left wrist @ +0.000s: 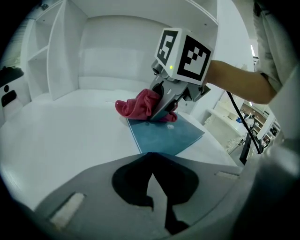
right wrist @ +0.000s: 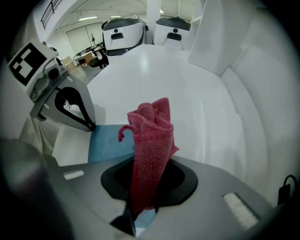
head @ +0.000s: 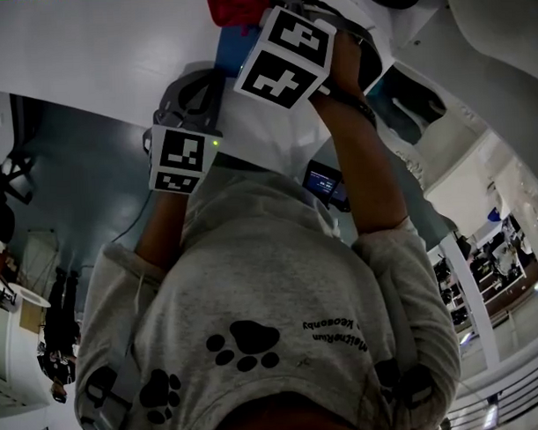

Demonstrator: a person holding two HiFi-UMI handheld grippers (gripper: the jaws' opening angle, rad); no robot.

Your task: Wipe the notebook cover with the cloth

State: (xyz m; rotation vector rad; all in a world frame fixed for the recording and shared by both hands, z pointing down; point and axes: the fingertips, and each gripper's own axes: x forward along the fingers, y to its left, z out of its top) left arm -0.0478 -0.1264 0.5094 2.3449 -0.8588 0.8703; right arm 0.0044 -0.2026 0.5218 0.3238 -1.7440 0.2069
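Jaws of the right gripper (right wrist: 140,206) are seen clamped on a fold of the red cloth (right wrist: 150,140), which is pinched low between them and stands out past the tips in a loose, crumpled bunch. In the left gripper view that bunch is laid on the far left corner of the blue notebook (left wrist: 164,136), with part of it spilled over the edge onto the white table (left wrist: 70,136). The right gripper is tilted down onto the cover there. Its marker cube (left wrist: 185,54) is held above the cloth, and a small green light is shown beside the cube.

The left gripper (left wrist: 157,206) is held with its jaws pressed together and nothing between them. From the right gripper view its tips are set down at the notebook's near edge; whether cover or table is touched cannot be told. The notebook is laid flat on the table with its near corner pointed at the left gripper. A small pale spot is seen on the cover just beside the cloth.

A bare forearm (left wrist: 234,82) is seen reaching in from the right behind the right gripper. In the head view the lower half is filled by a grey sweatshirt (head: 255,325) printed with black paw marks. White shelf partitions (left wrist: 56,56) are set at the far left of the table, and two white rounded machines (right wrist: 136,30) are seen at the far end in the right gripper view.
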